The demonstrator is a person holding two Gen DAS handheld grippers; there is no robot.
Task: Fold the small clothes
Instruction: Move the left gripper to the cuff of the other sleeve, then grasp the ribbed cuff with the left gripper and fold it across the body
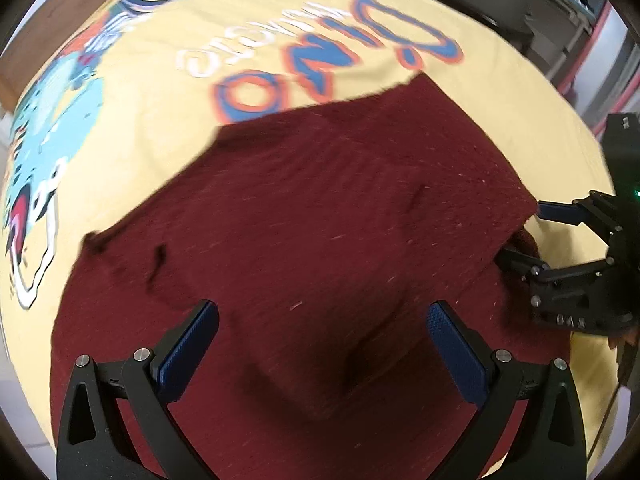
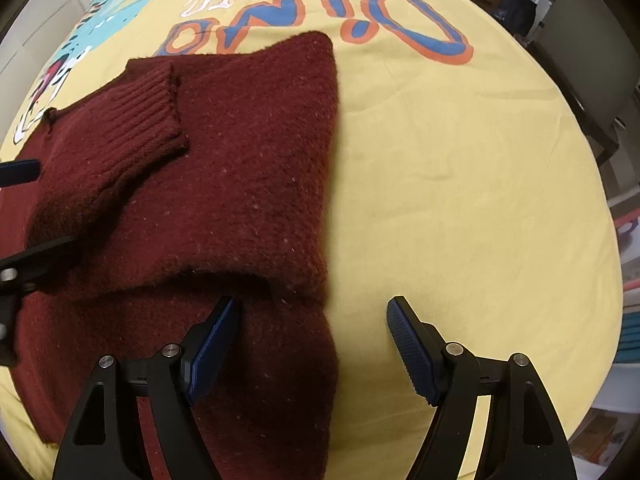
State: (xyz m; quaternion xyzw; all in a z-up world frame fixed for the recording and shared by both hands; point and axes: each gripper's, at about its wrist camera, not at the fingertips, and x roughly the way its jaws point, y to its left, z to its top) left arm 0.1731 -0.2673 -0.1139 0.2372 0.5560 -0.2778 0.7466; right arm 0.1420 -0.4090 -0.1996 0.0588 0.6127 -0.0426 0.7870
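Observation:
A dark red knit sweater (image 2: 248,168) lies partly folded on a yellow printed cloth (image 2: 460,184). One sleeve with a ribbed cuff (image 2: 152,112) is laid across its body. My right gripper (image 2: 312,316) points down, open, and the sweater's lower right edge lies between its fingers with neither pad pressing on it. In the left wrist view the right gripper (image 1: 528,236) straddles the sweater's (image 1: 320,208) right corner. My left gripper (image 1: 320,320) hangs open over the sweater's middle with nothing gripped. It also shows as the left gripper (image 2: 24,212) at the left border of the right wrist view.
The yellow cloth (image 1: 160,80) carries a large blue and orange "DINO" print (image 2: 400,24) and a cartoon print (image 1: 52,128) beyond the sweater. Bare yellow cloth lies to the sweater's right. Furniture and boxes (image 2: 580,60) stand past the cloth's far right edge.

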